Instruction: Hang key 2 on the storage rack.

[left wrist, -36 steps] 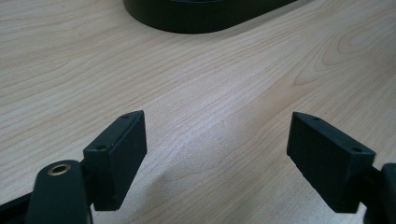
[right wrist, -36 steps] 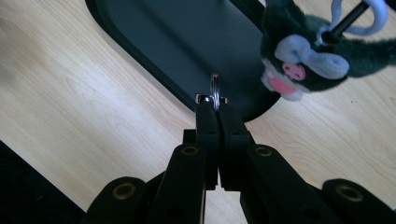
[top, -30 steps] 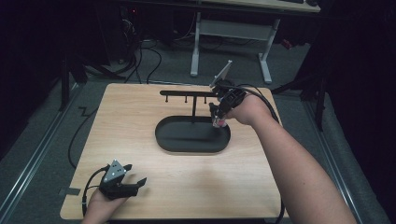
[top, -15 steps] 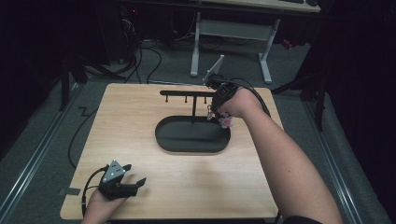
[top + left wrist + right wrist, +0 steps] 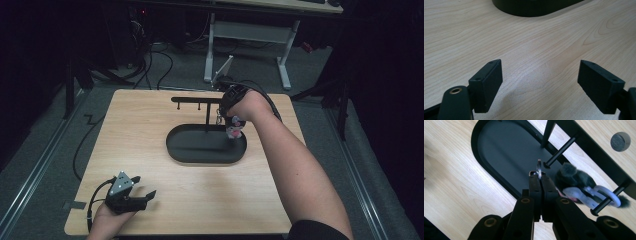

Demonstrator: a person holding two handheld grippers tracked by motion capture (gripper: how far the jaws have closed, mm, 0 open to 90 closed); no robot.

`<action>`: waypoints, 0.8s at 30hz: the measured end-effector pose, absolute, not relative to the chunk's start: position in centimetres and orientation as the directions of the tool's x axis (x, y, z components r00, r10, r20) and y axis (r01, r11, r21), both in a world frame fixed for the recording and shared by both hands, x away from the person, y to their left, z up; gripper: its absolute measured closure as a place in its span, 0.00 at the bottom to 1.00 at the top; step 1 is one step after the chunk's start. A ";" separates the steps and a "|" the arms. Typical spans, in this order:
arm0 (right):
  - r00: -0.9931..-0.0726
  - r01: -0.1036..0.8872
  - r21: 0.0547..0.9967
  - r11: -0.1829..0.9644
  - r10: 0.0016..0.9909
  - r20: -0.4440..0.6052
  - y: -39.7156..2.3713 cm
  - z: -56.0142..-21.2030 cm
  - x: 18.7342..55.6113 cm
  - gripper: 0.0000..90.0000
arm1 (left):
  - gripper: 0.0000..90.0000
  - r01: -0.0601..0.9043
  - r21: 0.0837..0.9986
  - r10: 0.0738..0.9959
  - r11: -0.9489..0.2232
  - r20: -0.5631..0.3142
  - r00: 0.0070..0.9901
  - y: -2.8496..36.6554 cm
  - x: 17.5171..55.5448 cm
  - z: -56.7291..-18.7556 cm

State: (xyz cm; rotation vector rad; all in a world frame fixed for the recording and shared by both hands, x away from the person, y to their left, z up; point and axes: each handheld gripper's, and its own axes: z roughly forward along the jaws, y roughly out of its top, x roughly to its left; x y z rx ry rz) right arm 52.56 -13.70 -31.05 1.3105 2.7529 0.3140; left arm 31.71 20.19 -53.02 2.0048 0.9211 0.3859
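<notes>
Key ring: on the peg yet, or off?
Off. The right gripper's fingers pinch the key ring just short of the peg tip.

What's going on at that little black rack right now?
Right gripper shut on keyring, ring just short of a rack peg. Fuzzy charm dangles beside it. Left gripper open, resting on table. Nothing in the way.

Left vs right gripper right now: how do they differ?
The left gripper has its fingers spread wide with nothing between them; the right gripper is shut on a keyring with a fuzzy charm attached. The left sits low over the bare table near its front edge; the right is up at the black hook stand, over its tray. Both have black fingers.
</notes>
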 end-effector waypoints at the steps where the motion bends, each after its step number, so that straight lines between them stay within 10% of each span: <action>1: -0.644 0.748 0.222 0.625 0.765 0.013 -13.7 -31.0 52.7 0.99 | 0.23 0.461 0.816 0.731 -0.348 -0.071 0.678 20.2 31.7 -53.0; 24: -0.595 0.782 0.243 0.574 0.803 0.019 -14.5 -31.3 54.5 0.99 | 0.23 0.456 0.812 0.729 -0.364 -0.057 0.683 20.1 31.6 -53.1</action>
